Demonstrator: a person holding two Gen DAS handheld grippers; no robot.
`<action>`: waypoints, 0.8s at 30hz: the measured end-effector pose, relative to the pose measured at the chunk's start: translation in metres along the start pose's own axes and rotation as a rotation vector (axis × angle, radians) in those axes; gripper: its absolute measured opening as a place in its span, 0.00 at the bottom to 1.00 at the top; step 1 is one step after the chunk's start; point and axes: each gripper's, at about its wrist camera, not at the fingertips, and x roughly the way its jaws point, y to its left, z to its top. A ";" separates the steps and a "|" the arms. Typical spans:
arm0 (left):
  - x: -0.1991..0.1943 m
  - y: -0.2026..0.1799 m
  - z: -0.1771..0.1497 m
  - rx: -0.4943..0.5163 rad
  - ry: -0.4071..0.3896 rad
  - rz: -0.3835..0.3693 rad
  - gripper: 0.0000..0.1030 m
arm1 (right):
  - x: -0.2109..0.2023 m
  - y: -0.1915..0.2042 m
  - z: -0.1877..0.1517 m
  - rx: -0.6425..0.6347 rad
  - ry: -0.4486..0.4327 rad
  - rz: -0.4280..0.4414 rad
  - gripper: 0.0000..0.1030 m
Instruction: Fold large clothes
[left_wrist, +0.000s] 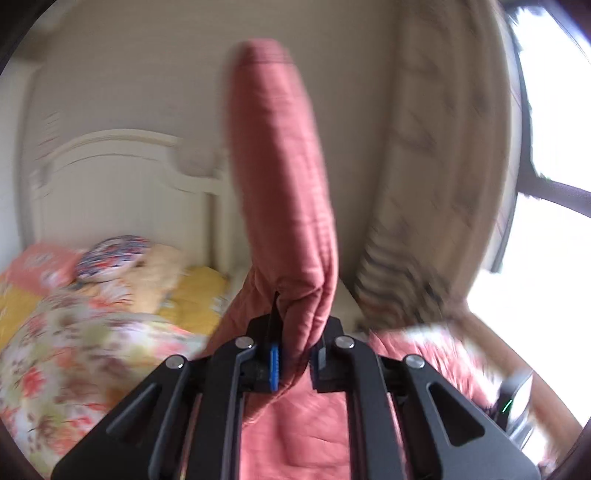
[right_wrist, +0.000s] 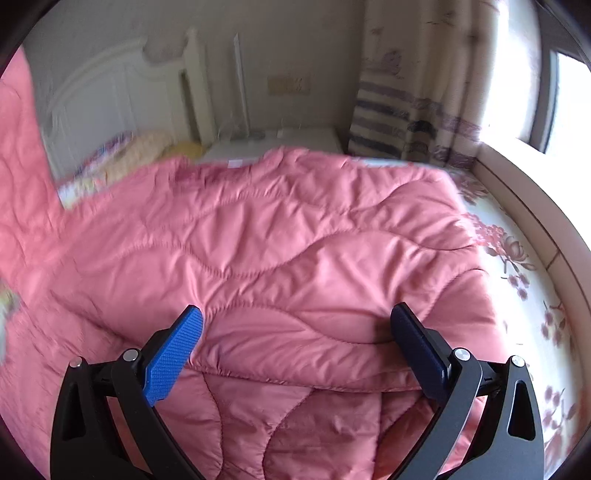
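Both grippers are showing black linkage arms with silver pivot screws; the left gripper (left_wrist: 295, 354) and right gripper (right_wrist: 295, 350) are wearing ribbed blue pads (right_wrist: 173, 358).

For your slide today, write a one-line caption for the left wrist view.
Left gripper clamped on a lifted fold of the pink quilted garment, above a floral bedspread.

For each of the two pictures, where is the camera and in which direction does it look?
Left wrist: sits on the left gripper, looking toward the headboard and curtain; the gripper shows, shut on a raised fold of the pink quilt.
Right wrist: sits on the right gripper, looking down over the quilt spread on the bed; the gripper shows, open, fingers astride a folded edge.
Shared: quilt, headboard, curtain, window.
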 end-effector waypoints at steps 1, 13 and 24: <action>0.019 -0.032 -0.016 0.051 0.041 -0.021 0.11 | -0.013 -0.013 0.000 0.075 -0.073 0.033 0.95; 0.169 -0.179 -0.196 0.381 0.442 -0.070 0.24 | -0.046 -0.093 -0.015 0.481 -0.247 0.057 0.95; 0.047 -0.091 -0.137 0.215 0.125 -0.092 0.98 | -0.054 -0.073 -0.005 0.340 -0.299 0.038 0.95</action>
